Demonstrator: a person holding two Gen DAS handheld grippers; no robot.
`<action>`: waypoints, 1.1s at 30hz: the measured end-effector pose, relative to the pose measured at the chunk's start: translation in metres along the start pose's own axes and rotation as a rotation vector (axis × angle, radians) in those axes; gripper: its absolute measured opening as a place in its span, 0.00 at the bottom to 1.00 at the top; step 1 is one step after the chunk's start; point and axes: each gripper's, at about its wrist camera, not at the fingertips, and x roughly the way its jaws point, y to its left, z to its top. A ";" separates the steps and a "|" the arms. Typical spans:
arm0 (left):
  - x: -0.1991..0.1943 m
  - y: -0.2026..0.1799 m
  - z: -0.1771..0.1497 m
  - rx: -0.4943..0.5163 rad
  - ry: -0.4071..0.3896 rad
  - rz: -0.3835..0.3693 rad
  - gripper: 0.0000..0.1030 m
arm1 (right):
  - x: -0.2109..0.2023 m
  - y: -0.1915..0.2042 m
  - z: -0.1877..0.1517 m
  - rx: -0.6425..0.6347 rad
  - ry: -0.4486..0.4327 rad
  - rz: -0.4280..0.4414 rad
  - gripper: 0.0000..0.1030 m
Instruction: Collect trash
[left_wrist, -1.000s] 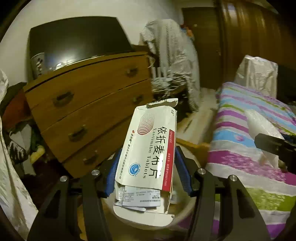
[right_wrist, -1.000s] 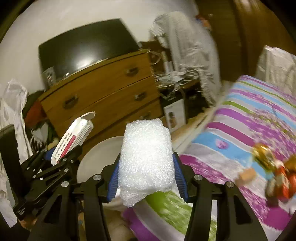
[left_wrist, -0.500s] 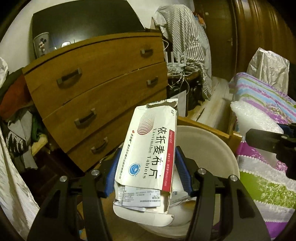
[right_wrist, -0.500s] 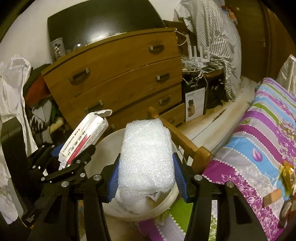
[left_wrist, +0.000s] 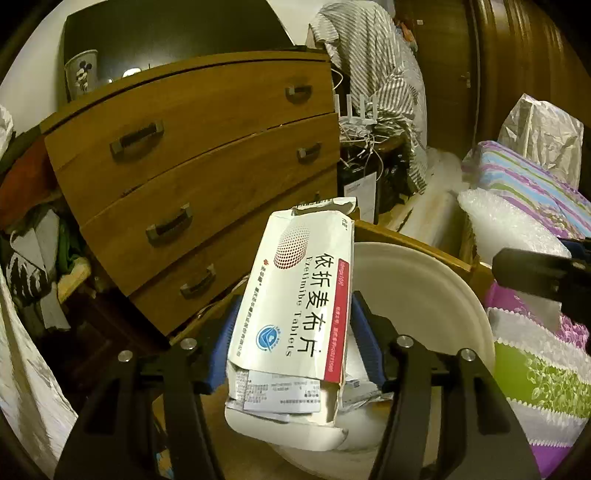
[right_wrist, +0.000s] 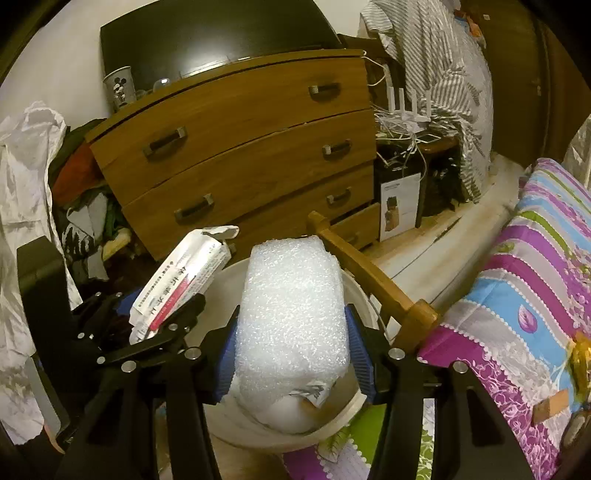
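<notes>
Drop-off step: left gripper (left_wrist: 295, 328) clenched on torn pill box (left_wrist: 295, 306), right gripper (right_wrist: 291, 332) clenched on bubble wrap (right_wrist: 291, 314), both over the white bin (left_wrist: 436, 280) rim, next likely release both 2 into it.

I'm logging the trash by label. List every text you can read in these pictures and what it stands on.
"依折麦布片": large black characters on the white medicine box held in the left gripper.
"Ezetimibe Tablets": beside those characters, same box.
"10mg×10片": on the box's red strip, only partly legible.
Small red print on the box, the paper leaflet sticking out of it and the label on the black carton: too small to read.
</notes>
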 end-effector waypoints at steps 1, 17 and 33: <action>0.002 0.002 0.001 -0.006 0.007 -0.003 0.59 | 0.001 0.000 0.001 0.001 0.000 -0.002 0.73; 0.018 0.004 -0.009 -0.037 0.068 -0.006 0.69 | 0.002 -0.027 -0.014 0.067 -0.019 -0.012 0.74; -0.051 -0.054 -0.013 -0.068 -0.075 -0.036 0.86 | -0.091 -0.102 -0.080 0.174 -0.247 -0.249 0.74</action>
